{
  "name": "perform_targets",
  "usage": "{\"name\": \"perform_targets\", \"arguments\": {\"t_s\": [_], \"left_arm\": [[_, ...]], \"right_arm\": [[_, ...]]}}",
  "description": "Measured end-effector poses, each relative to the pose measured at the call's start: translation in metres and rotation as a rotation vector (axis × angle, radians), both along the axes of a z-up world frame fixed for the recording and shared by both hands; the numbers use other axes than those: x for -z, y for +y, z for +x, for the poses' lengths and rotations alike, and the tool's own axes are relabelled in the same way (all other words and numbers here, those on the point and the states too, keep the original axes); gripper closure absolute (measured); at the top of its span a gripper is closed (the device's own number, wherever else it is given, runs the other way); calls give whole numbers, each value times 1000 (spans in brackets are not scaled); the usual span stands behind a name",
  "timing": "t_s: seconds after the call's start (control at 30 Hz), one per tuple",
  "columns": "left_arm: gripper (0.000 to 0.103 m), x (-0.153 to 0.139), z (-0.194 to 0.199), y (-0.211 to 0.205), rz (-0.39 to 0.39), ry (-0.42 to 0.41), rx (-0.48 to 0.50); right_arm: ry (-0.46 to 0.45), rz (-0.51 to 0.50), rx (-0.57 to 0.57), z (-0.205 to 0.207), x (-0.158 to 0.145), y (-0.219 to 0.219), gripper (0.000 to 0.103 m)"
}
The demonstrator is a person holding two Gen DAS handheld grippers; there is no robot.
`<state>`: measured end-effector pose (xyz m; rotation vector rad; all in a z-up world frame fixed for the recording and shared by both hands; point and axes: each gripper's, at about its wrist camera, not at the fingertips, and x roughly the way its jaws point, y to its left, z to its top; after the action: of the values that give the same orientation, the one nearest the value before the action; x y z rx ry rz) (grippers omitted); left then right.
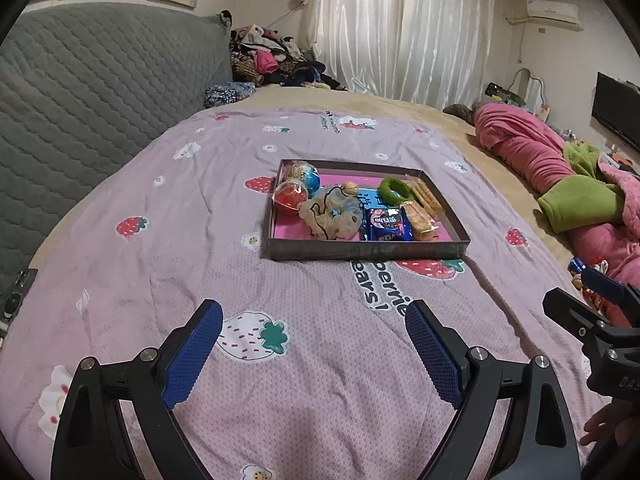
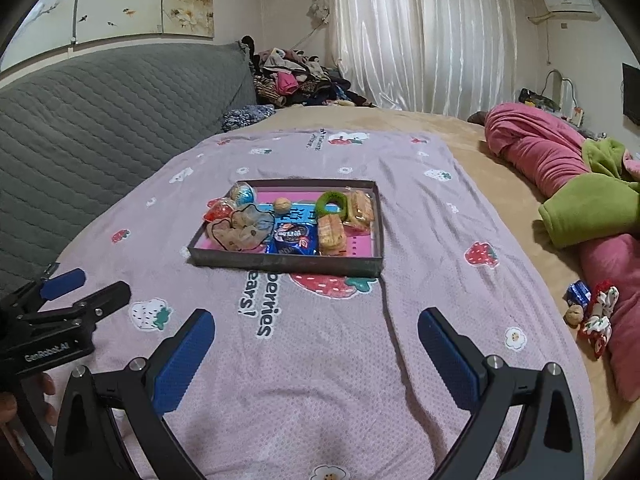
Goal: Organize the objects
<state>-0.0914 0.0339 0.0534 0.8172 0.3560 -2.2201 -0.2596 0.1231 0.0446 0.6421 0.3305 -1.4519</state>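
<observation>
A dark shallow tray lies on the pink strawberry blanket, ahead of both grippers. In it are a red ball, a blue ball, a beige scrunchie, a walnut, a green fuzzy ring, a blue snack packet and biscuit packs. My left gripper is open over bare blanket. My right gripper is open too, with nothing between its fingers. Off the blanket to the right lie a blue packet, a second walnut and a strawberry-print scrunchie.
A grey quilted headboard runs along the left. Rolled pink and green bedding lies along the right side of the bed. Piled clothes and white curtains stand at the back. Each gripper shows at the edge of the other's view.
</observation>
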Motion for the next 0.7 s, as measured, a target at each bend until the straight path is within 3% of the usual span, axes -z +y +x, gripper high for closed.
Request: {"name": "perform_targets", "arguments": {"t_s": [0.7], "left_arm": [[10,26,-2,0,5,-19,9]], "right_arm": [[-6,26,6,2,25,-1,0]]}}
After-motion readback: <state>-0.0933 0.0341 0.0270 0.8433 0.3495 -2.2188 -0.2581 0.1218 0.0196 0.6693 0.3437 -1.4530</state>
